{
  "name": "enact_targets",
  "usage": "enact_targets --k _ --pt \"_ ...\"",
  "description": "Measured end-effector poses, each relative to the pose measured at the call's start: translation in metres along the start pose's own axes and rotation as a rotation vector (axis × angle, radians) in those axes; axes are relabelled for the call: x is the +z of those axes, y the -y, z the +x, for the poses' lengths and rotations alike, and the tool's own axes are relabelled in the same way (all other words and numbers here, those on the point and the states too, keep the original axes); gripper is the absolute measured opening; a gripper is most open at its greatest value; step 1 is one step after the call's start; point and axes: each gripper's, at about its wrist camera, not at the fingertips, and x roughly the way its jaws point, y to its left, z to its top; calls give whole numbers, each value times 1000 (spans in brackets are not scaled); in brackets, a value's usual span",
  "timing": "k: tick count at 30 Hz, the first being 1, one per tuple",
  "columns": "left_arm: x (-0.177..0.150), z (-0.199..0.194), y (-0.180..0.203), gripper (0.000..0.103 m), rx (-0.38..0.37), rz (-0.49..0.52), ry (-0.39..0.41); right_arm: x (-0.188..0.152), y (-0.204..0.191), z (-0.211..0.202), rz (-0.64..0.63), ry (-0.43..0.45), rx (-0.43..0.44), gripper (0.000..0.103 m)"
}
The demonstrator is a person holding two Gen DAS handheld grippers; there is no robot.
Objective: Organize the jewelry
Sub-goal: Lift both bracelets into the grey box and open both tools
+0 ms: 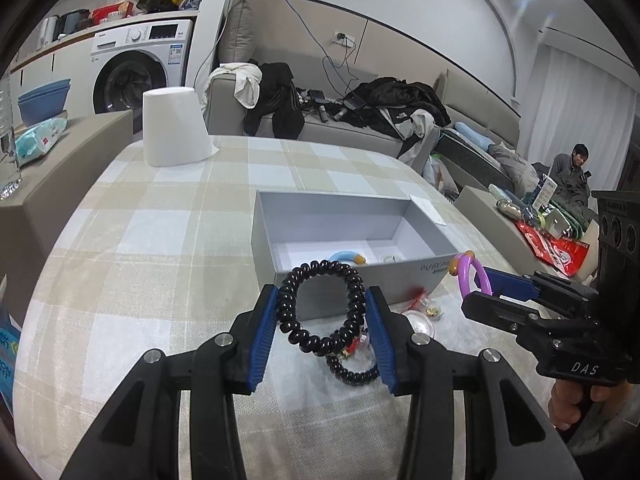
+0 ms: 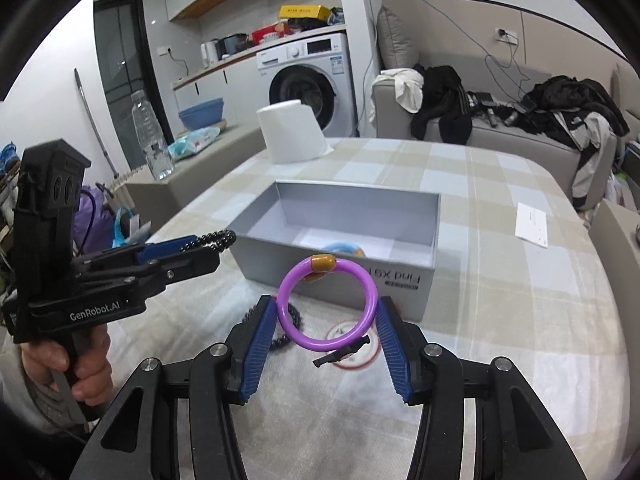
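A table (image 1: 160,216) with a beige and white checked cloth carries everything under inspection. At its far edge stands a white paper roll (image 1: 174,128). At mid-table sits an open grey box (image 2: 404,280), long side toward the cameras, printed lettering on its near wall. Inside, against the near wall, lies a blue and orange ring (image 1: 347,257) with a small pale item just beside it, too small to identify. A white card (image 2: 532,224) lies flat on the cloth to the right of the box.

The left gripper (image 1: 322,306), hand-held, is raised just in front of the box's near wall. Its blue pads are clamped on either side of a black coiled bracelet (image 1: 320,304), which hangs clear of the cloth. A second black coiled bracelet (image 1: 352,372) lies on the cloth below it, beside a small red and clear trinket (image 1: 354,346).

The right gripper (image 2: 328,312) is to the right of the left one, near the box's right near corner. Its pads press on both sides of a purple ring (image 2: 326,304) with an orange bead on top, held upright above the cloth. A thin black piece sticks out at the ring's lower edge; its nature cannot be determined.

On the cloth beneath lie a clear round disc with a red rim (image 2: 352,350) and small wrapped pieces (image 1: 430,308).
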Motion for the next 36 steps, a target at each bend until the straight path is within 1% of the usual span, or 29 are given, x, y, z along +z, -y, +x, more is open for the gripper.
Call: enact_targets --k 10,16,24,29,36 --pt "17 4 -1 38 29 14 35 19 3 -1 -22 45 -27 50" --pt "26 11 -1 38 24 26 42 27 9 7 -12 34 -47 50" --pt "31 20 2 38 19 44 28 42 16 16 -12 31 -97 50" --pt "35 27 4 38 21 51 22 48 17 22 -5 38 -99 50" --pt "36 41 6 38 40 62 2 49 26 31 43 44 -96 50"
